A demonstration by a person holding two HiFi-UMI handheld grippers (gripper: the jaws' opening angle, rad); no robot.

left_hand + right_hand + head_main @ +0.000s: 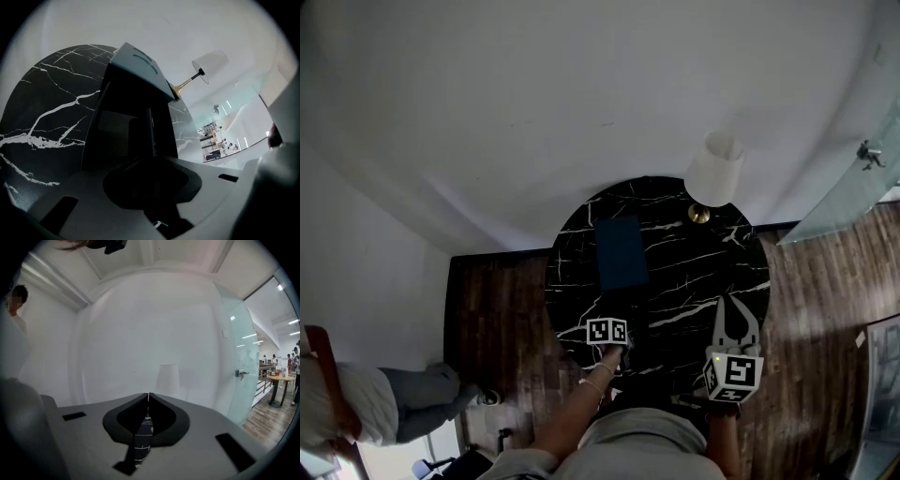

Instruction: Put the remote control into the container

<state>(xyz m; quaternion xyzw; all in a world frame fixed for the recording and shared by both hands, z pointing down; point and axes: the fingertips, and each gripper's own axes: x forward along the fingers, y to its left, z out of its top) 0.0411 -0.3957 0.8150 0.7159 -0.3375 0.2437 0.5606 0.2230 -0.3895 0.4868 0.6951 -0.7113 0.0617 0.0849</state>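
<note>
On my left, the left claw (149, 151) is partly closed, its jaws gripping the remote control (151, 125), a thin dark slab that stands edge-on out of them. The remote points into the dark open mouth of the container (138, 65), and I cannot tell whether its far end touches anything inside. In the head view that claw sits at the near edge of the round black marble counter (694, 281), just in front of the container (622, 251), which lies near the counter's middle. To the right, my right claw (736, 317) hangs over the counter's near right rim. Its jaws are pressed together at the tips with nothing between them, and they face the white wall. Past it, a white-shaded lamp (715, 169) stands at the counter's far edge.
</note>
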